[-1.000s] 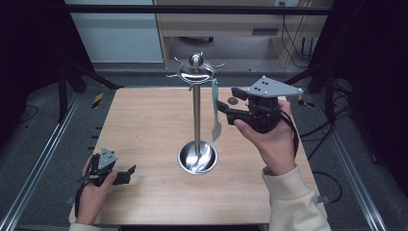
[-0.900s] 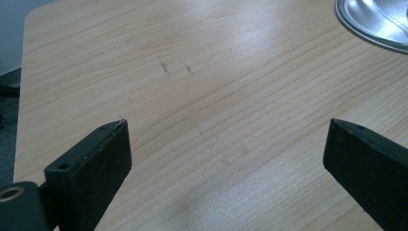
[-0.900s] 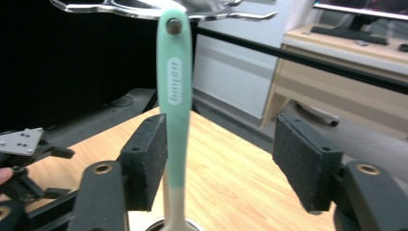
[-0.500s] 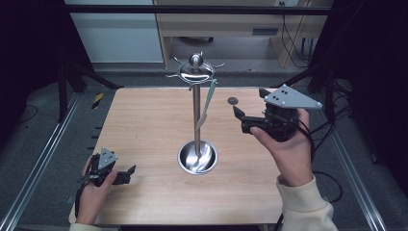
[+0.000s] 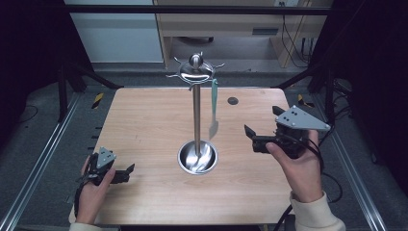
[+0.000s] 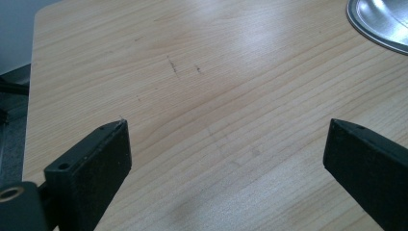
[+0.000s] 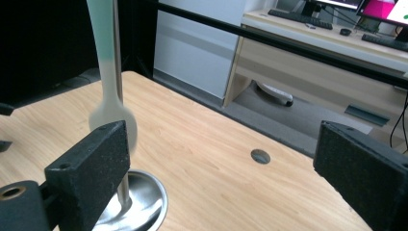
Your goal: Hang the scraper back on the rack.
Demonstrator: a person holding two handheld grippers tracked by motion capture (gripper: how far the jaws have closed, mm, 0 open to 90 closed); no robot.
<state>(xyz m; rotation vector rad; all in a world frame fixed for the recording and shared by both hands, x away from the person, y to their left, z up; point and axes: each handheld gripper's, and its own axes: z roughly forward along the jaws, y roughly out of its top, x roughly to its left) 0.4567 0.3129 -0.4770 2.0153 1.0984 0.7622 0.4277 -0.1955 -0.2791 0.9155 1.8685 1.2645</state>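
Wooden counter [image 5: 144, 125] filled mid-frame; spoon [image 5: 213, 108] hung from stand [image 5: 196, 120], centre. Your right gripper [image 5: 251, 138], jaws just opened, held nothing; left gripper [image 5: 126, 171] open, lower left. Retreat sideways; avoid nudging spoon.

The left gripper [image 5: 126, 169] is resting at the lower left of the high view, jaws gaping. The right gripper [image 5: 251, 138], mid right, is hovering, its jaws just having been opening, nothing between them.
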